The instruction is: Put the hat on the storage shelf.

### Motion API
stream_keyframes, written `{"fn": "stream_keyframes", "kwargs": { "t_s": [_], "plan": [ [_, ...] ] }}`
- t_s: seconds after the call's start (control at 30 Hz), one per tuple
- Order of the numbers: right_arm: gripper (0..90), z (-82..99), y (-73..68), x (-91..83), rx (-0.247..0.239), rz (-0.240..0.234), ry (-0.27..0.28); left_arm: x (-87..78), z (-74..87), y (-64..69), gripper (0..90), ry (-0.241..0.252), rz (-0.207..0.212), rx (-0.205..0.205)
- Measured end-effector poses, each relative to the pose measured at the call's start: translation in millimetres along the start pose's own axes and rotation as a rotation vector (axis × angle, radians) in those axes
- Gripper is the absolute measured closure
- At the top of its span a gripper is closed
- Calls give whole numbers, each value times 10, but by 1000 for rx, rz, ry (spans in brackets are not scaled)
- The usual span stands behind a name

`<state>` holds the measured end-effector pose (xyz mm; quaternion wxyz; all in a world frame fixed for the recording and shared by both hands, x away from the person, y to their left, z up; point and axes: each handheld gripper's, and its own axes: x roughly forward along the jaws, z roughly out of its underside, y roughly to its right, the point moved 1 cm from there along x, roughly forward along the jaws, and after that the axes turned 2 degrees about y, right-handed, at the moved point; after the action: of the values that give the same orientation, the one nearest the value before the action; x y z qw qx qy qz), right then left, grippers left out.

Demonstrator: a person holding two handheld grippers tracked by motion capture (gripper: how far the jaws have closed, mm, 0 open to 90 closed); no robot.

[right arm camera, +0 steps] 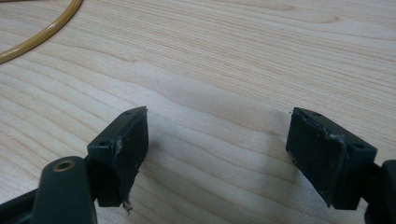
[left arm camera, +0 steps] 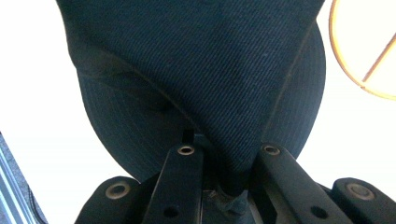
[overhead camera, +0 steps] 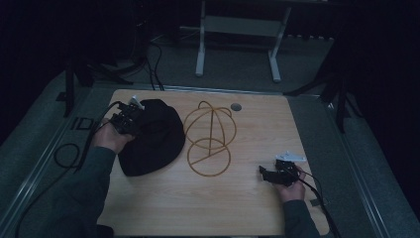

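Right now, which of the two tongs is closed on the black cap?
The left tongs, at the table's left side, are closed on the black cap, pinching its fabric. The right tongs stand open above bare wood, holding nothing.

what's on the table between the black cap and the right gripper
The wire stand lies between cap and right gripper, seen in the high view.

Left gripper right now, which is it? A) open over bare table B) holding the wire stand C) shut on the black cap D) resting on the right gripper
C: in the left gripper view the left gripper has its fingers pinched on a fold of the black cap.
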<state>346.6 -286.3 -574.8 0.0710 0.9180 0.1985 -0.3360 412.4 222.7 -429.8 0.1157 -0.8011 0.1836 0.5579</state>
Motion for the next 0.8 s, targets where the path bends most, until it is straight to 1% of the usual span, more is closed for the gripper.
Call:
{"fn": "stream_keyframes", "kwargs": {
  "t_s": [0.07,0.13,0.27,0.37,0.4,0.57,0.63,0.8],
  "plan": [
    [209,0,0,0,0,0,0,-17,4,-6,862,2,-1,1],
    [209,0,0,0,0,0,0,-64,17,-17,863,17,-3,2],
    [208,0,0,0,0,0,0,-125,24,-18,865,28,-6,10],
    [208,0,0,0,0,1,0,-152,22,-17,865,28,1,17],
    [209,0,0,0,0,0,0,-178,17,-14,865,27,4,25],
    [209,0,0,0,0,0,0,-221,14,-6,865,29,2,35],
    [209,0,0,0,0,0,0,-249,19,-14,866,36,16,34],
    [208,0,0,0,0,0,0,-318,35,-20,866,56,33,30]
  ]
}}
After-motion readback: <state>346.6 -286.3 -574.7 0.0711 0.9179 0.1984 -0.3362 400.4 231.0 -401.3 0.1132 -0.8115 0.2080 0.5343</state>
